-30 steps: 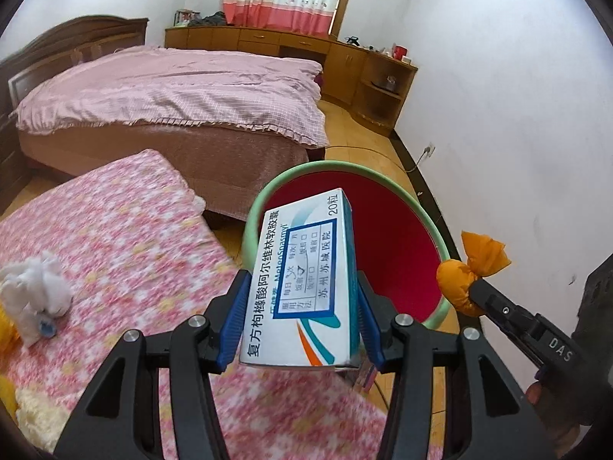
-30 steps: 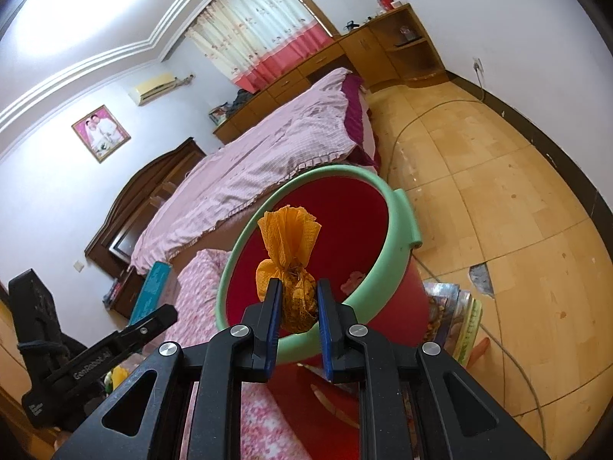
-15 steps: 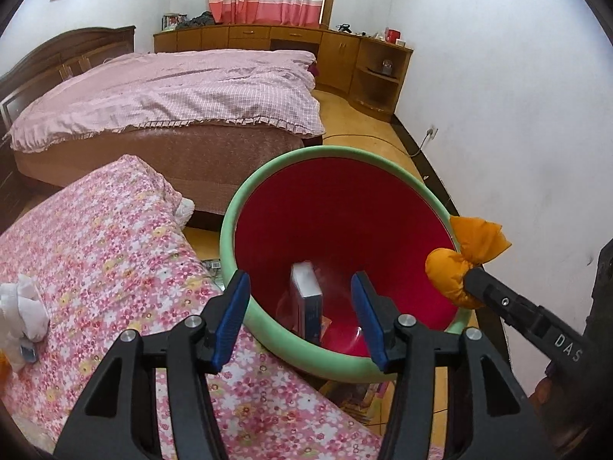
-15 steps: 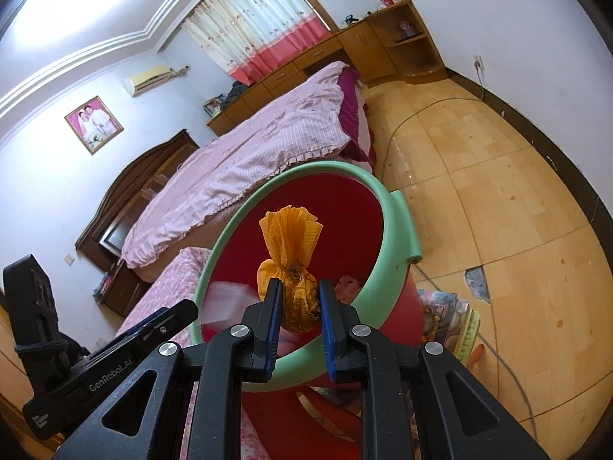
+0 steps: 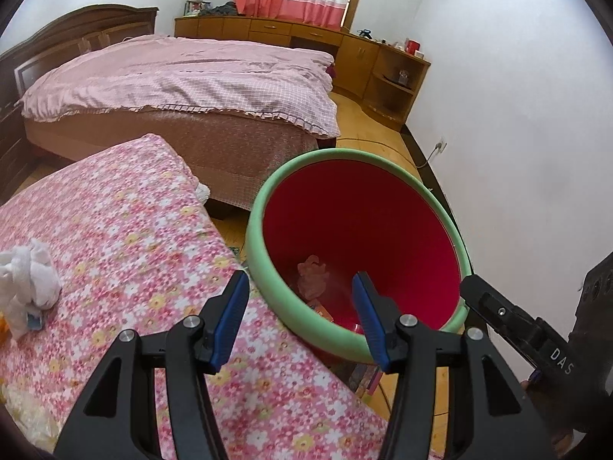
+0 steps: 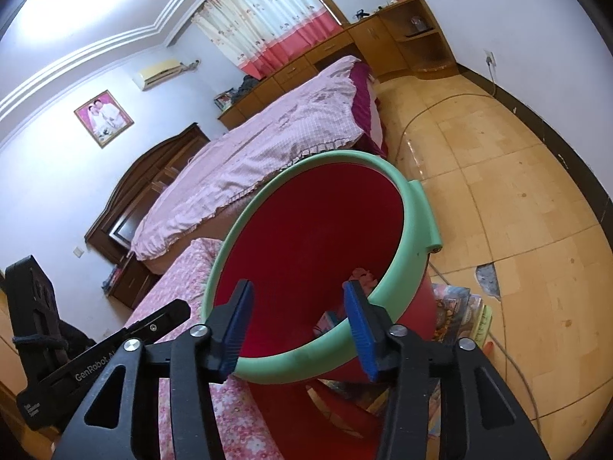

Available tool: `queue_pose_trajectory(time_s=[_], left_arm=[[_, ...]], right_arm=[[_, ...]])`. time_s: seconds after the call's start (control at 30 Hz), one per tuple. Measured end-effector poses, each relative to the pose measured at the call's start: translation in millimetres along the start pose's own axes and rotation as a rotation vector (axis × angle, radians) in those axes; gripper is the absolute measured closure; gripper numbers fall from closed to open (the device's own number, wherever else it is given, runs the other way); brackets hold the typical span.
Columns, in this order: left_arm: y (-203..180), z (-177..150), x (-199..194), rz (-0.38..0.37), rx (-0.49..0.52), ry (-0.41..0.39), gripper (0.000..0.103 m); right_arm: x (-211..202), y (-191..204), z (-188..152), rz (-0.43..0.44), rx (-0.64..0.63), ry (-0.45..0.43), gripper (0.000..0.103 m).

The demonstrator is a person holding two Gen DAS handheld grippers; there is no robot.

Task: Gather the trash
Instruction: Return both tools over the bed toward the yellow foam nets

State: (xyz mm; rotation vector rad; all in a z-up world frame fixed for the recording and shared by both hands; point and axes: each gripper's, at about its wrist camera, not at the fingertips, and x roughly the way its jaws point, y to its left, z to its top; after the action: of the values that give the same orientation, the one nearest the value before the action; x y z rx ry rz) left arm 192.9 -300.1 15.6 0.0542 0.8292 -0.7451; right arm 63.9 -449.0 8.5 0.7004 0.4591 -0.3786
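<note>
A red bin with a green rim stands beside the flowered bed; it also shows in the right wrist view. Crumpled pink trash lies at its bottom. My left gripper is open and empty over the bin's near rim. My right gripper is open and empty, also above the bin's near edge; its black finger shows at the right of the left wrist view. A white crumpled tissue wad lies on the flowered cover at the far left.
The flowered bedcover fills the lower left. A large bed with a pink quilt stands behind. Wooden cabinets line the back wall. Magazines lie on the wood floor beside the bin. A white wall is on the right.
My left gripper opened and let the medicine box fall into the bin. My right gripper opened and let go of the orange wad, which is no longer in view.
</note>
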Motion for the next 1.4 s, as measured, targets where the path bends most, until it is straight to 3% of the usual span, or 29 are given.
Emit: queue_pose_trajectory(time_s=[0.63, 1.03, 1.4], left_arm=[[44.6, -26.2, -76.2, 0.078, -0.123, -0.072, 0.047], [106.7, -49.8, -123.5, 0.195, -0.229, -0.105, 0.047], [175.1, -70.7, -156.1, 0.352, -0.332, -0.114, 0.047]], right_arm=[[-23.2, 34.7, -16.4, 0.046, -0.056, 0.014, 0.039], [-21.9, 68.3, -41.9, 0.086, -0.113, 0.078, 0.037], [-18.7, 94.2, -66.1, 0.086, -0.161, 0.133, 0.036]])
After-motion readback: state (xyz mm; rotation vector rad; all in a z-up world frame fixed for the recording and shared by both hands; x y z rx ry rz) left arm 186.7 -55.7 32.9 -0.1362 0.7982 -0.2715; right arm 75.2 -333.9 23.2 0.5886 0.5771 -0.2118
